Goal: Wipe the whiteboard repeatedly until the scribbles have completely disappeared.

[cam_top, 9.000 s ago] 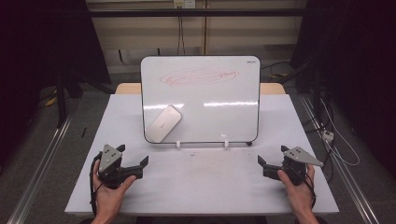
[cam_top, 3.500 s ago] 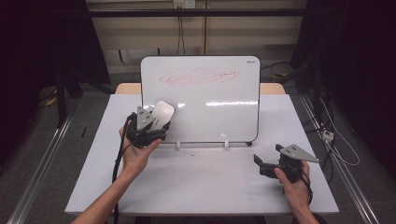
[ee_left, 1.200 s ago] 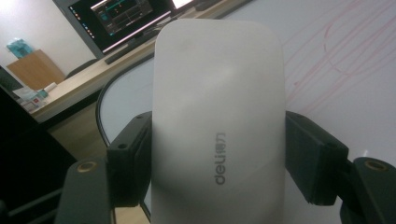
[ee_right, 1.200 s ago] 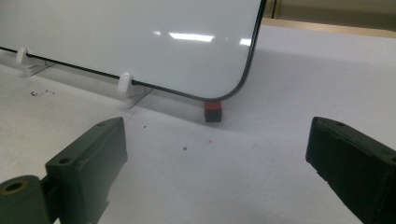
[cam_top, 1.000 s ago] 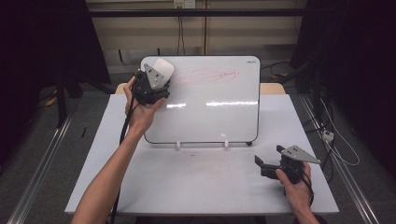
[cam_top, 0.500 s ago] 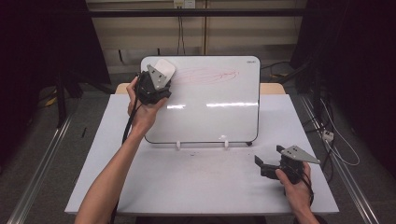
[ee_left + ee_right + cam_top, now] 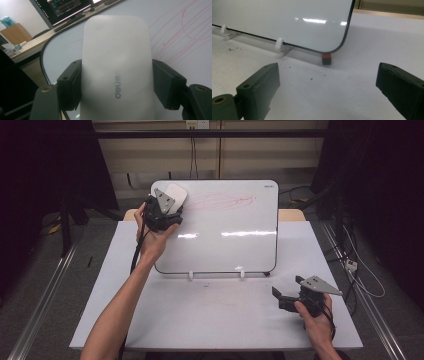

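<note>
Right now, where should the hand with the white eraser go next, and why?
Probably sideways to the right along the top of the whiteboard. The left gripper is shut on the white eraser at the board's upper left corner, and the red scribbles lie just to its right, unwiped. The right gripper rests open on the table.

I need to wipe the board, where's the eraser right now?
In the high view, the eraser is at the whiteboard's upper left corner, clamped in the left gripper, left of the red scribble.

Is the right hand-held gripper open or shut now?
Open. The right hand-held gripper has its jaws standing wide apart, with bare table between them.
</note>
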